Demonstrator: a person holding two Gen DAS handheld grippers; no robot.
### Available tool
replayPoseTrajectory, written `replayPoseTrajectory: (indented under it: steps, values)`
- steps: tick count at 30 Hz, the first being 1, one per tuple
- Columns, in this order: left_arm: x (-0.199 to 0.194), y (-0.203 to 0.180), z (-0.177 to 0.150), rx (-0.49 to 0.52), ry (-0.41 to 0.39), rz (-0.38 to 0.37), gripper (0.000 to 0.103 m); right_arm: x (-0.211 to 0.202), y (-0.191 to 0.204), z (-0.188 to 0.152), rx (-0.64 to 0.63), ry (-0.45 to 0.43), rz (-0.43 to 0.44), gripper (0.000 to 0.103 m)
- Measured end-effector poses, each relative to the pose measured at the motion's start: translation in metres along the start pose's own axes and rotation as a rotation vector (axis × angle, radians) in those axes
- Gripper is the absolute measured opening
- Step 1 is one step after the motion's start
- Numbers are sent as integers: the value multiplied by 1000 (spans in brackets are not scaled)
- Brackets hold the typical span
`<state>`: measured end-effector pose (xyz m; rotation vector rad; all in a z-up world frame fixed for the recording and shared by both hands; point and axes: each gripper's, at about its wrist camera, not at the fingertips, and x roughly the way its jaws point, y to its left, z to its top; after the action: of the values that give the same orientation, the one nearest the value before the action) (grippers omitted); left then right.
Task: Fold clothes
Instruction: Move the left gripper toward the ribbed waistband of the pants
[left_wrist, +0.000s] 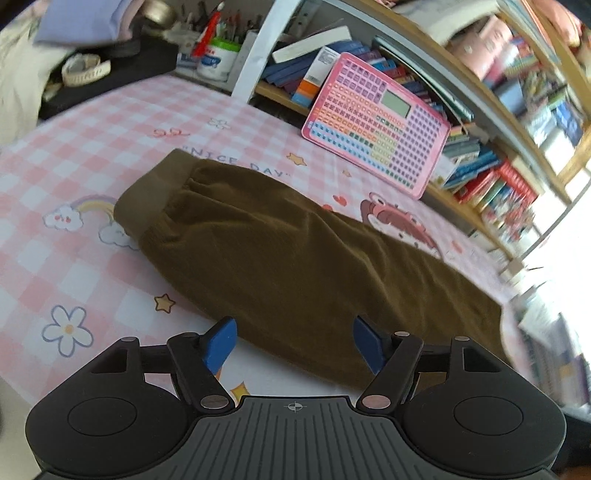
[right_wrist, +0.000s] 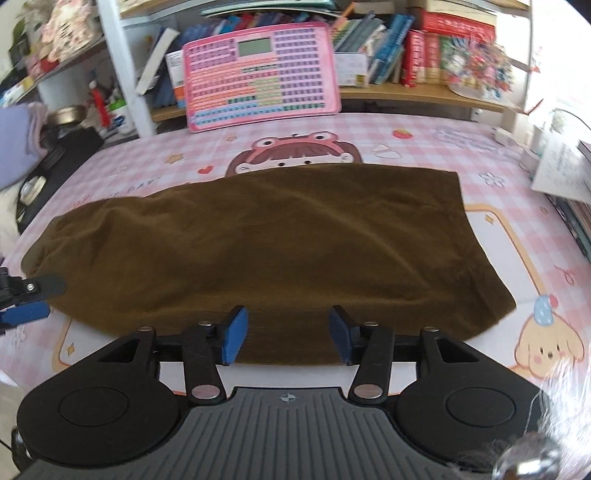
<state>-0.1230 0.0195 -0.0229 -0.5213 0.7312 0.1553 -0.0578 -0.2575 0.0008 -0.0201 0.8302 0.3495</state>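
Two tongs apart, left tongs, right tongs, brown garment on pink checked cloth, bookshelves behind

Olive-brown trousers lie folded lengthwise across a pink checked surface. The left tongs hover wide apart over their near edge. A pink keyboard toy leans against bookshelves.
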Motion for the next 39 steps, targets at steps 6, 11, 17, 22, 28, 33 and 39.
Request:
replayPoseTrajectory:
  steps: [6,11,17,22,28,33,39]
  values:
    - [2,-31,-9,20,-1,84,79,2,-9,9,-106,-12,31,66]
    - [4,-56,-22,22,15,158,86,4,-29,13,-141,-11,61,75]
    - [4,-80,-37,9,20,217,87,6,-54,13,-164,2,113,76]
    - [3,-90,-48,-37,10,272,88,7,-71,14,-175,5,141,77]
    - [-1,-81,-50,-145,-10,308,88,12,-86,18,-176,10,160,78]
    - [-5,-70,-47,-243,-41,330,88,17,-86,22,-200,14,189,79]
    - [-10,-34,-40,-394,-76,340,88,28,-64,30,-243,4,222,79]
